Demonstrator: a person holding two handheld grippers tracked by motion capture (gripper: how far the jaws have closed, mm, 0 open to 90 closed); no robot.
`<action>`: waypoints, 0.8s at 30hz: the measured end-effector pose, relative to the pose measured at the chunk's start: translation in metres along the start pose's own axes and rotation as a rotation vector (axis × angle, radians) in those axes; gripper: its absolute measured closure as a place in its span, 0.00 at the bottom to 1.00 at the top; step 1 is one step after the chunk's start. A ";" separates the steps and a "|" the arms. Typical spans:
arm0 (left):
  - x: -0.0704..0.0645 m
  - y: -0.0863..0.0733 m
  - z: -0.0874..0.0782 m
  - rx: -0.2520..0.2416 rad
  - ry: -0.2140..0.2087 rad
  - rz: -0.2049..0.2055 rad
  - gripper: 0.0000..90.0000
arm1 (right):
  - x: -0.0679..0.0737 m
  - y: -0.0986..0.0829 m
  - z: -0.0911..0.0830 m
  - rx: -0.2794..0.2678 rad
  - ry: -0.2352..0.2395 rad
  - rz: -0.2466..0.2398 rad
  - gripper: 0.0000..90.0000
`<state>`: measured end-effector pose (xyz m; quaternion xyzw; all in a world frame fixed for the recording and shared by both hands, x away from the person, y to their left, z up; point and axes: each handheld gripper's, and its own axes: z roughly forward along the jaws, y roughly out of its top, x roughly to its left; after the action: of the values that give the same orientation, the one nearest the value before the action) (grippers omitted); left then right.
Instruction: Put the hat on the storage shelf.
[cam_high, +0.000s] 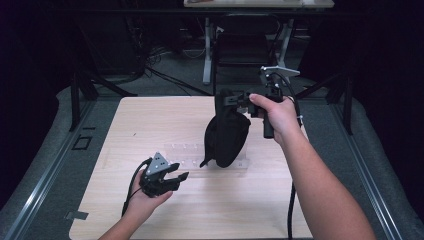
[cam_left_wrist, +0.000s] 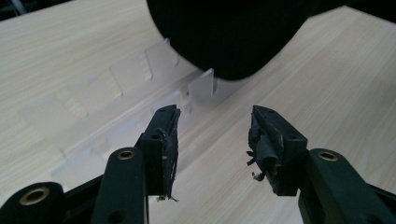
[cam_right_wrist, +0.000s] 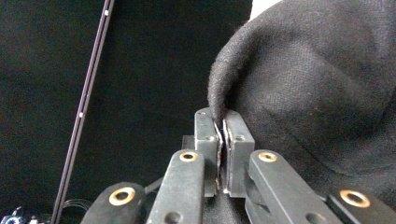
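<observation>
A pale wooden table (cam_high: 150, 125) sits in a dark room. Nearest, the left gripper (cam_high: 176, 179) waits with jaws apart, holding nothing. Beyond it, the black cloth (cam_high: 227, 137) hangs over a clear slotted rack (cam_high: 187, 152) (lifted, not yet placed), its edge clamped in the right gripper (cam_high: 236, 100).

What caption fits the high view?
Right claw lifts a black cloth above a clear rack; left claw waits open.
</observation>
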<state>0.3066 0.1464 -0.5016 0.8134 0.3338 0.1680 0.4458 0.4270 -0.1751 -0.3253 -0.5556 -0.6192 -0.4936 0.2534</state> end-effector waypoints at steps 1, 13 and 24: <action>0.000 0.000 0.000 0.000 0.000 0.000 0.59 | 0.000 0.000 0.000 0.000 0.000 0.000 0.96; -0.027 0.031 0.014 -0.035 -0.025 0.104 0.63 | -0.001 -0.001 -0.001 -0.002 0.002 -0.007 0.95; -0.034 0.038 0.024 -0.030 -0.015 0.126 0.85 | -0.001 -0.001 0.000 -0.002 0.007 -0.005 0.94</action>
<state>0.3102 0.0935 -0.4817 0.8273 0.2760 0.1948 0.4489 0.4263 -0.1753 -0.3263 -0.5525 -0.6192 -0.4968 0.2541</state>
